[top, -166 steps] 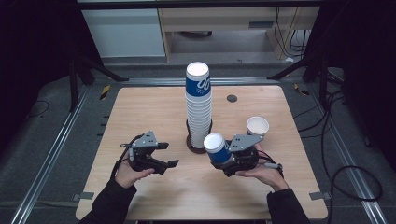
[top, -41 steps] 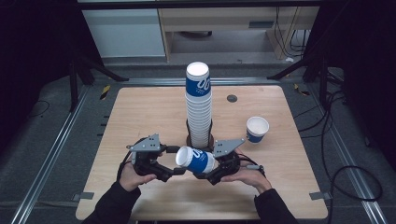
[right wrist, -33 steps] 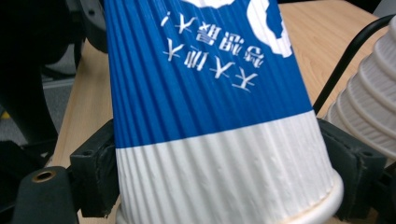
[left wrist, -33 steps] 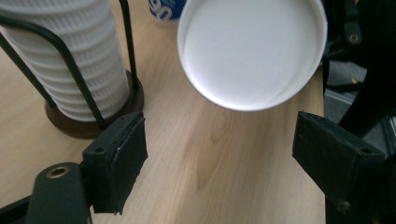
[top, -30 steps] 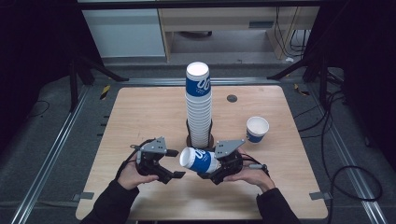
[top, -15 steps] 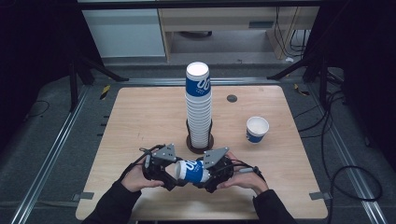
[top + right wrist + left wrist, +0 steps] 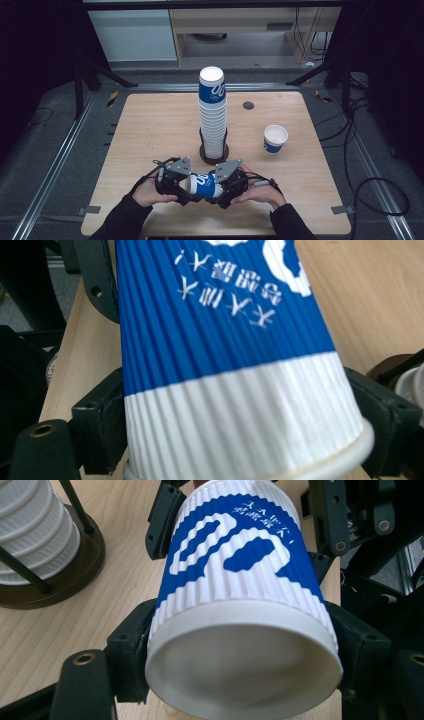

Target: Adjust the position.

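A blue-and-white ribbed paper cup (image 7: 202, 185) lies on its side between my two grippers, just above the table's front. My left gripper (image 7: 188, 186) is shut on its open mouth end, and in the left gripper view the jaws press the cup (image 7: 235, 580) on both sides at the rim. My right gripper (image 7: 220, 189) holds the base end. Its jaws have just been opening, but in the right gripper view they still lie against the cup (image 7: 225, 365) on both sides.
A tall stack of the same cups (image 7: 212, 115) stands in a dark round holder (image 7: 214, 154) just behind my hands. One loose cup (image 7: 275, 138) stands upright at the right. The wooden table (image 7: 150, 125) ends close to my wrists.
My right gripper carried the cup leftward and tipped it onto its side. Both hands closed in toward each other, and the left gripper now grips the mouth end.
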`<action>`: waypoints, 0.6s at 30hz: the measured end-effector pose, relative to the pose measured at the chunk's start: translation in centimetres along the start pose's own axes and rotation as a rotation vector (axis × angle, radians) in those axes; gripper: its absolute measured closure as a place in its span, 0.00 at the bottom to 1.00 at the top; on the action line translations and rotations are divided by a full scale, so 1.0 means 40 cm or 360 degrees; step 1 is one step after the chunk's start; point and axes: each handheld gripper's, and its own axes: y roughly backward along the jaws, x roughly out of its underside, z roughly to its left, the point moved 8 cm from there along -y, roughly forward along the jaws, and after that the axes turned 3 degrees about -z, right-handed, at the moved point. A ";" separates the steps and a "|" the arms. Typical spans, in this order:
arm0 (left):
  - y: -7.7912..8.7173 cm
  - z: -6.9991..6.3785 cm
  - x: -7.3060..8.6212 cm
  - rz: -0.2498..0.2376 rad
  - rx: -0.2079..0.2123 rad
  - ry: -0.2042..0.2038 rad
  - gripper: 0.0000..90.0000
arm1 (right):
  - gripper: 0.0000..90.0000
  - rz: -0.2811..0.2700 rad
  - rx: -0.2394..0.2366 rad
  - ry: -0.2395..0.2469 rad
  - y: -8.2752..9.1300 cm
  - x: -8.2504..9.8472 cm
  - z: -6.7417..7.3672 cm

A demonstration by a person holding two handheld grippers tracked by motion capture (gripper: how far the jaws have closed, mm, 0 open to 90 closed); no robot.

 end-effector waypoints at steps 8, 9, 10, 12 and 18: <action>0.043 0.026 -0.011 -0.0160 -0.0023 0.0059 0.28 | 0.07 -0.0157 0.0036 -0.0099 0.054 -0.025 -0.025; 0.053 0.032 -0.013 -0.0194 -0.0033 0.0070 0.28 | 0.07 -0.0179 0.0046 -0.0112 0.063 -0.027 -0.030; 0.059 0.037 -0.014 -0.0214 -0.0046 0.0075 0.28 | 0.07 -0.0210 0.0054 -0.0135 0.074 -0.029 -0.036; 0.074 0.045 -0.019 -0.0279 -0.0063 0.0097 0.28 | 0.06 -0.0253 0.0060 -0.0169 0.088 -0.031 -0.044; 0.106 0.045 -0.040 -0.0450 -0.0034 0.0109 0.28 | 0.06 -0.0321 0.0042 -0.0238 0.101 -0.030 -0.053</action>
